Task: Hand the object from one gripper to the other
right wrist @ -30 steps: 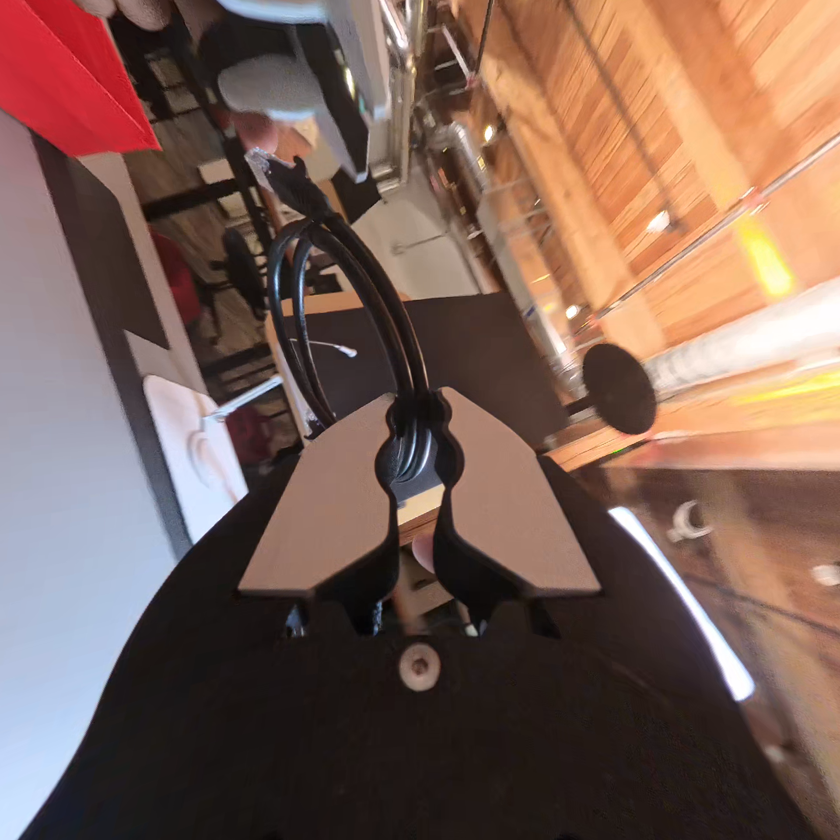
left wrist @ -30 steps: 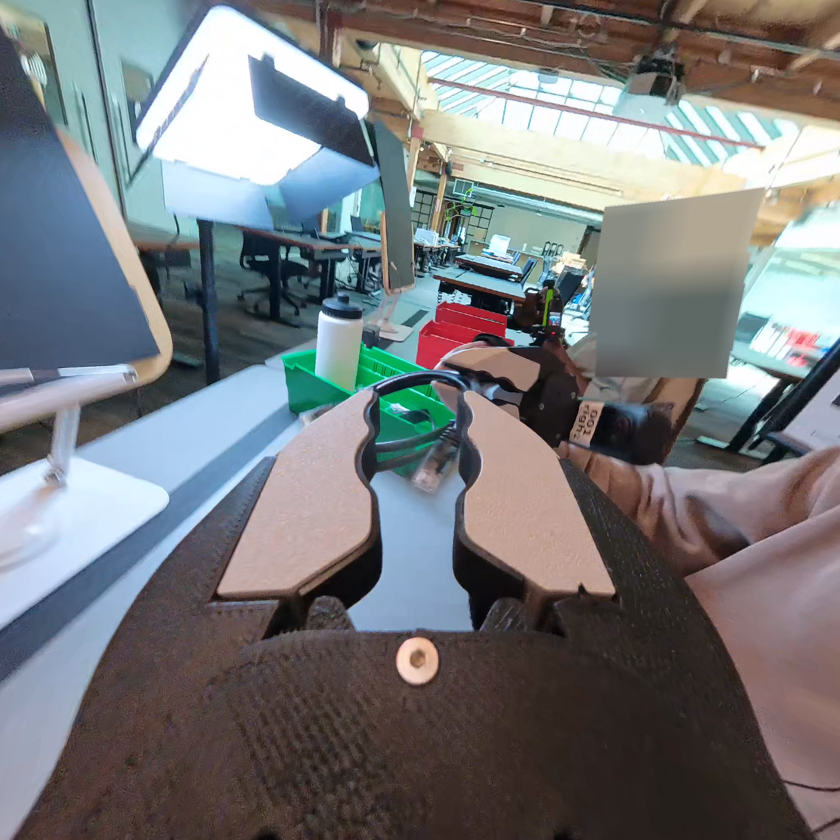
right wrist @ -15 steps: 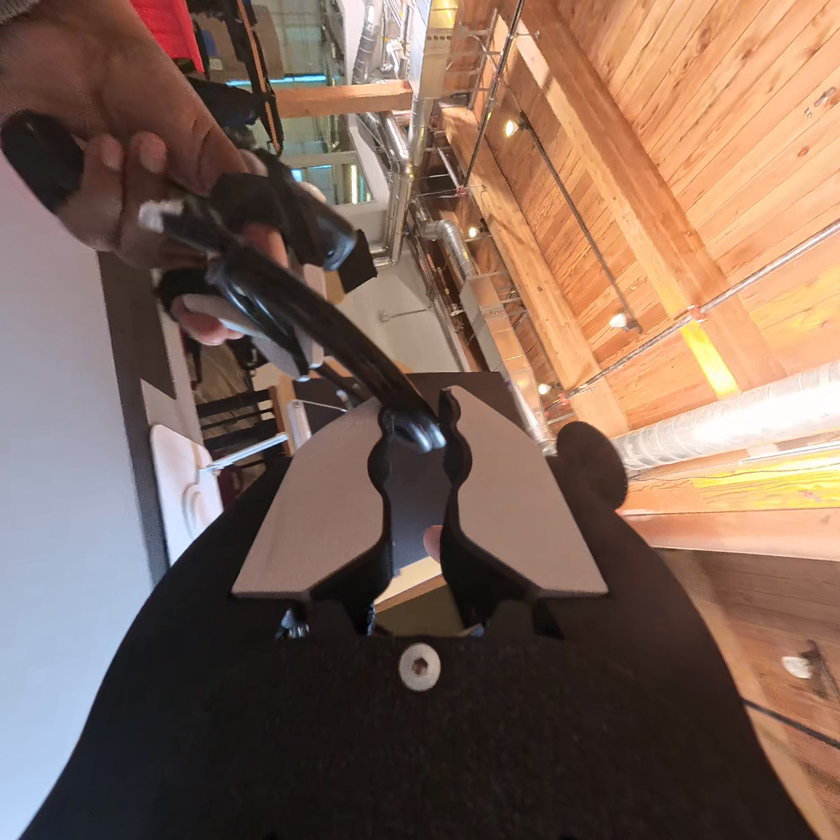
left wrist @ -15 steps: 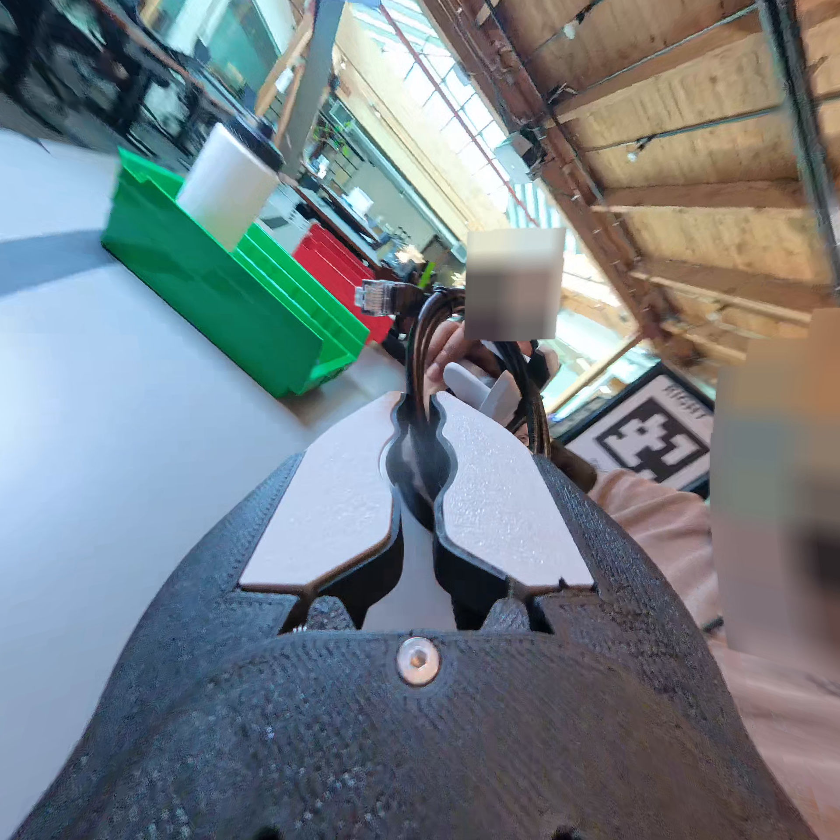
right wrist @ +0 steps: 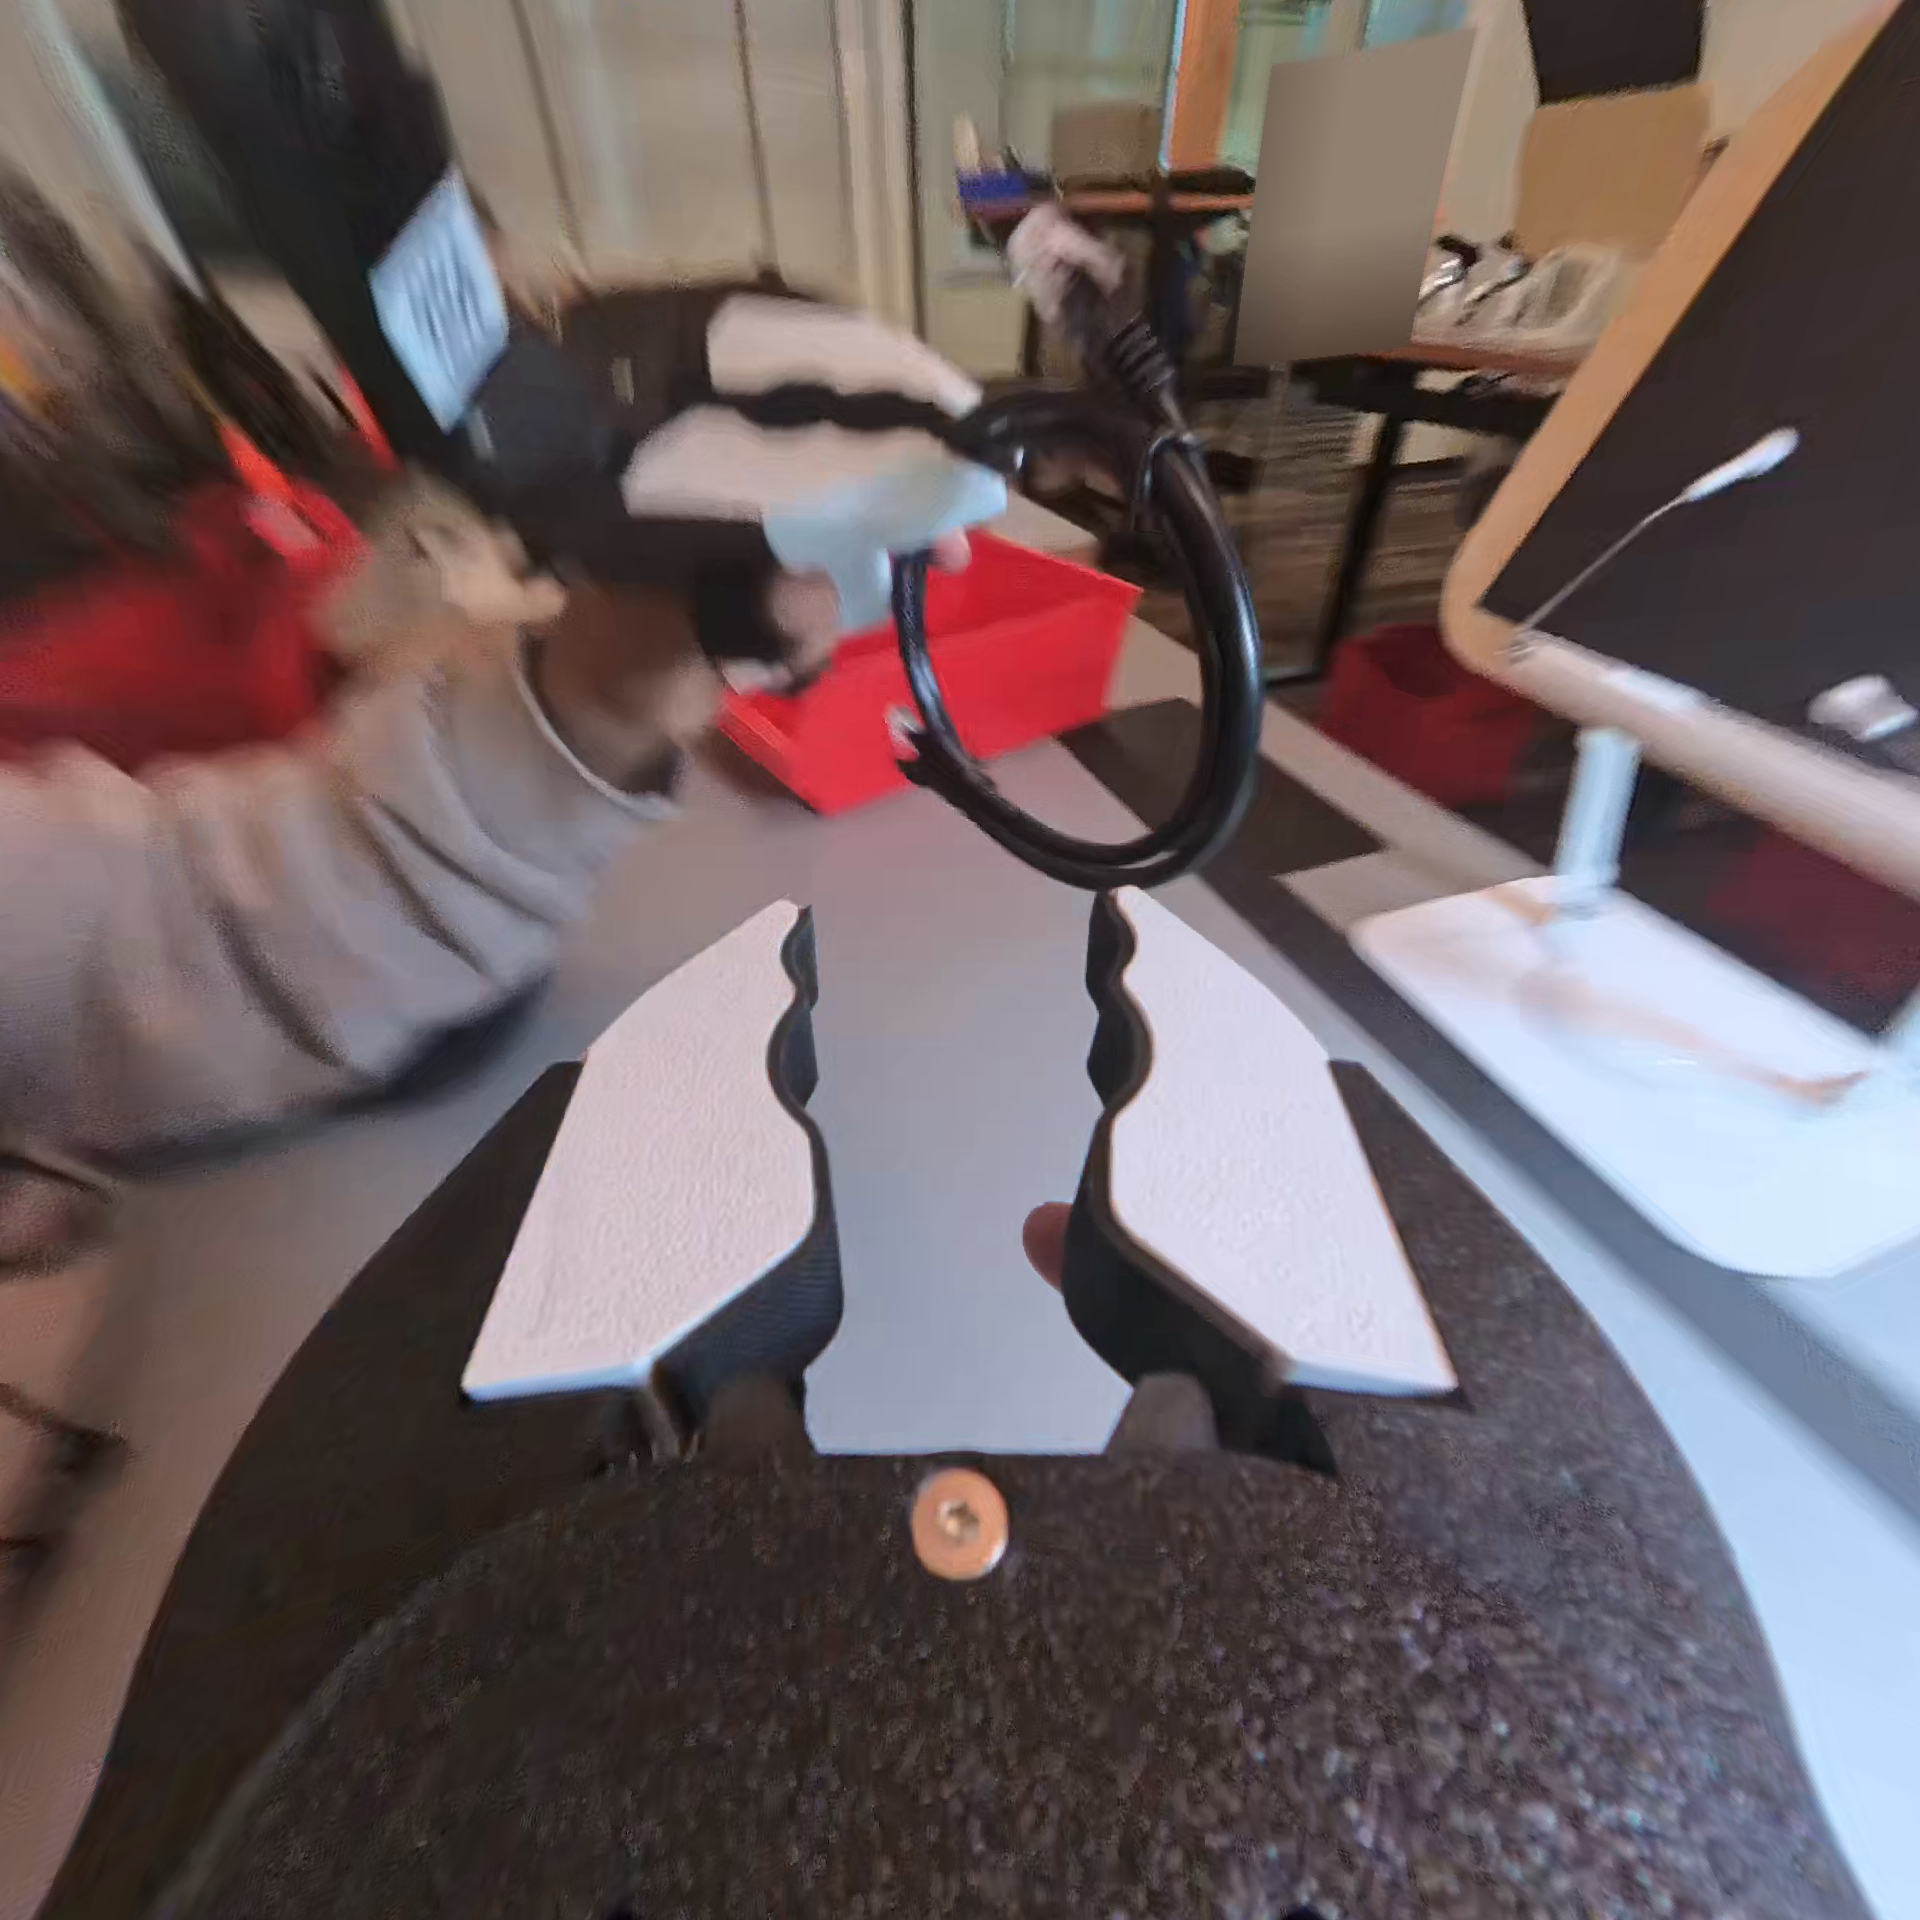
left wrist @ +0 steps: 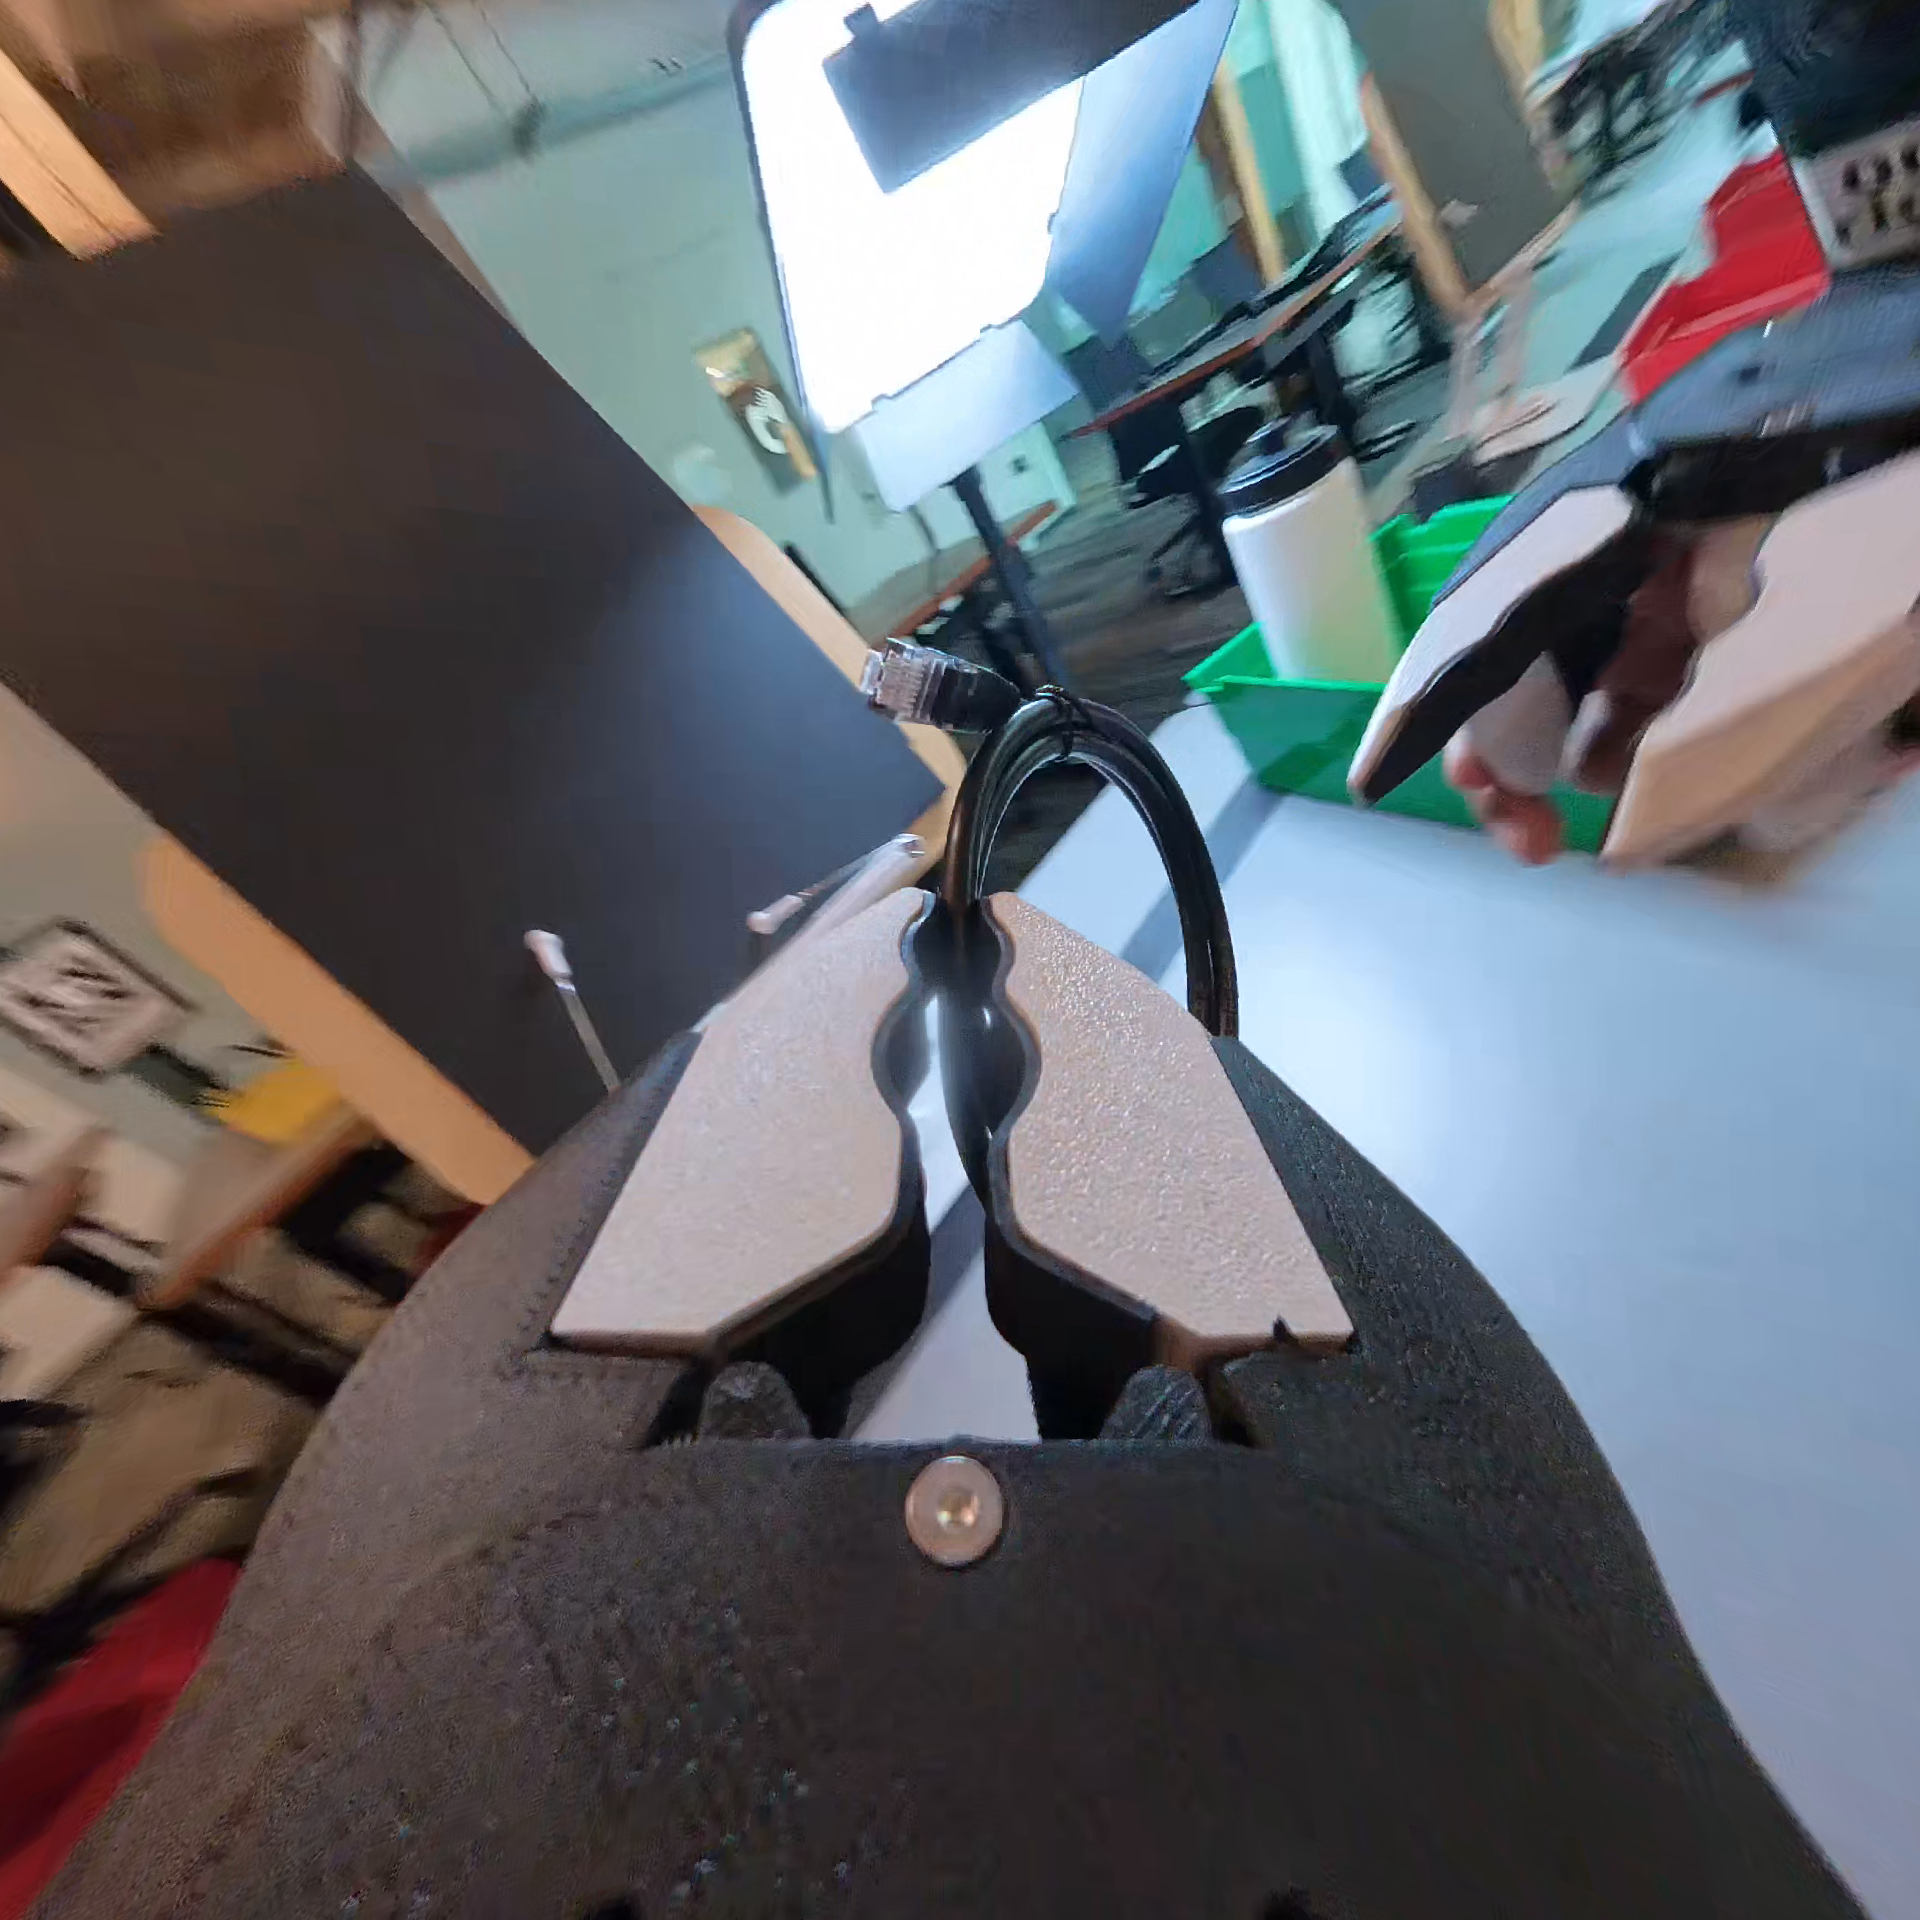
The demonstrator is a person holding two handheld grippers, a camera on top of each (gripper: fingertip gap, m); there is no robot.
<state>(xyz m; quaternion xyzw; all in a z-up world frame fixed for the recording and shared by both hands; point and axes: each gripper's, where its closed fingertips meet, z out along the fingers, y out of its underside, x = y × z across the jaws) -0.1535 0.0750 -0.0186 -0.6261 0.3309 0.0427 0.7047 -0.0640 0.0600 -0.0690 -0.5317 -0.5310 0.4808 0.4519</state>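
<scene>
A coiled black cable (left wrist: 1195, 831) with a clear plug (left wrist: 904, 681) is pinched between my left gripper's (left wrist: 956, 914) pads, and its loop stands up past the fingertips. My right gripper (left wrist: 1496, 821) shows at the right of the left wrist view, open, empty and apart from the cable. In the right wrist view my right gripper (right wrist: 956, 914) is wide open with nothing between the pads. The cable loop (right wrist: 1236, 644) hangs just beyond its fingertips, held by the blurred left gripper (right wrist: 982, 452).
The grey table (left wrist: 1507, 1195) lies below both grippers. A green bin (left wrist: 1309, 717) and a white bottle (left wrist: 1309, 561) stand at its far side. A red bin (right wrist: 1018, 644) sits behind the cable. A black screen (left wrist: 364, 582) on a white stand (right wrist: 1662, 1070) stands nearby.
The right gripper, shut on the cable a second ago, has opened and drawn back. The left gripper, open then, has shut on the cable and now holds it alone.
</scene>
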